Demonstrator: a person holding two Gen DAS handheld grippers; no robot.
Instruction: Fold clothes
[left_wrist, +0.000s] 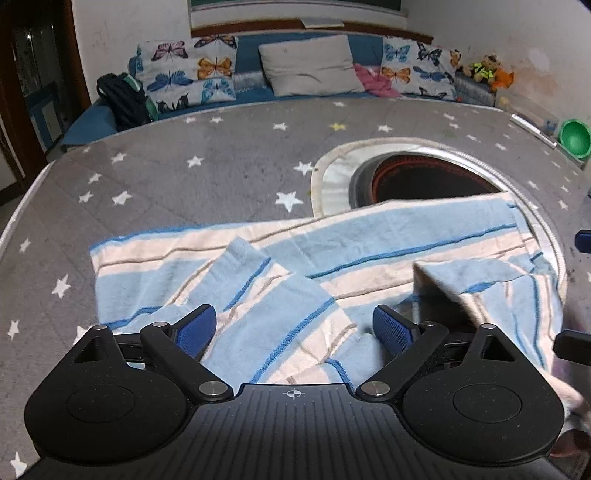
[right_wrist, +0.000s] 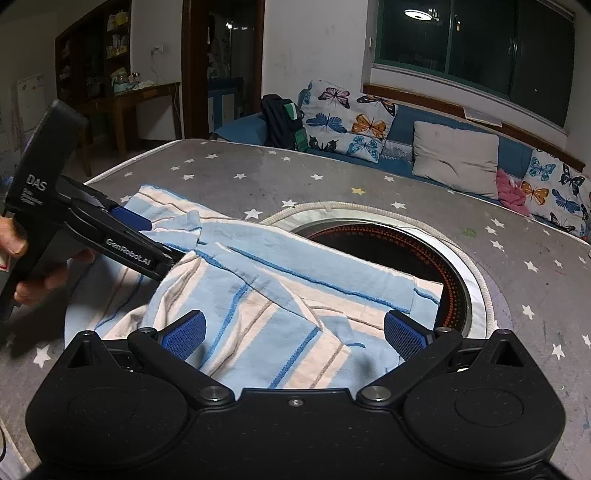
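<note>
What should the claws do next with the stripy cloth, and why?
Probably close the left claw on the cloth fold lying between its pads. Both claws are open and holding nothing, the right claw too, and the striped cloth lies rumpled on the starry table, partly covering the round opening.

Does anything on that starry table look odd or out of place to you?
Yes. The striped cloth lies rumpled, with corners flopped over, and its far edge hangs over a round opening in the table, where a dark disc with orange markings shows. Nothing looks spilled or torn.
</note>
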